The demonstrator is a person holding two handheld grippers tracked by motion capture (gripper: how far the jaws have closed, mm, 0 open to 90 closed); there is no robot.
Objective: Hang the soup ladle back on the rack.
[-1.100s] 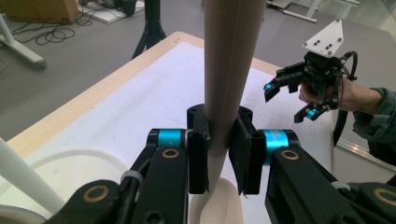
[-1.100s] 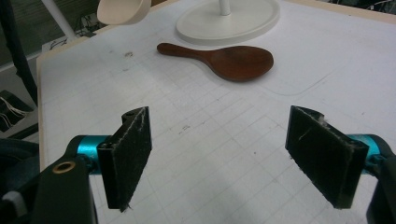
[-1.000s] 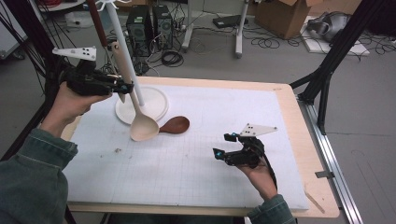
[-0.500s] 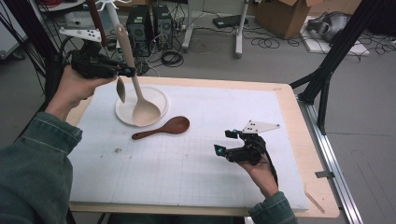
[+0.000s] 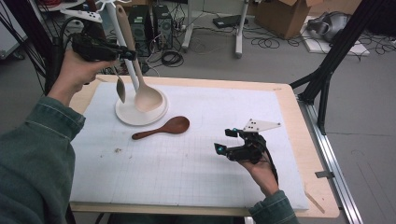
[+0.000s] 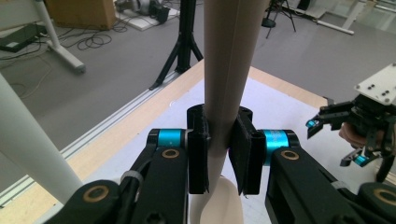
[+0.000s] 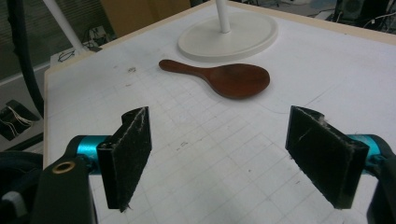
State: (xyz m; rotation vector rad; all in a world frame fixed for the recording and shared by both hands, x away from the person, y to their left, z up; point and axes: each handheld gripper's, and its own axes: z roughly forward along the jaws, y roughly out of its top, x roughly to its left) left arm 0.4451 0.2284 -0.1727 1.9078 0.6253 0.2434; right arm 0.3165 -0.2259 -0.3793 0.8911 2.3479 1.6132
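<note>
My left gripper (image 5: 129,53) is raised at the far left, shut on the handle of a big beige spoon (image 5: 148,98). Its bowl hangs over the round white base of a stand (image 5: 126,115). In the left gripper view both pads clamp the beige spoon's handle (image 6: 224,70), with my left gripper (image 6: 223,154) pointing toward the table. A dark brown wooden spoon (image 5: 164,128) lies flat on the mat in front of the base. My right gripper (image 5: 223,149) rests low at the right, open and holding nothing; the brown spoon (image 7: 224,79) lies ahead of my right gripper (image 7: 229,158).
The stand's white pole (image 5: 122,49) rises right beside the held handle, and a small grey spoon (image 5: 120,88) hangs next to it. A white gridded mat (image 5: 187,172) covers the wooden table. Cables, computer towers and tripod legs stand on the floor beyond.
My left hand has lifted the beige spoon up and away from me; its bowl moved from the mat beside the brown spoon to above the white base. The right gripper has not moved.
</note>
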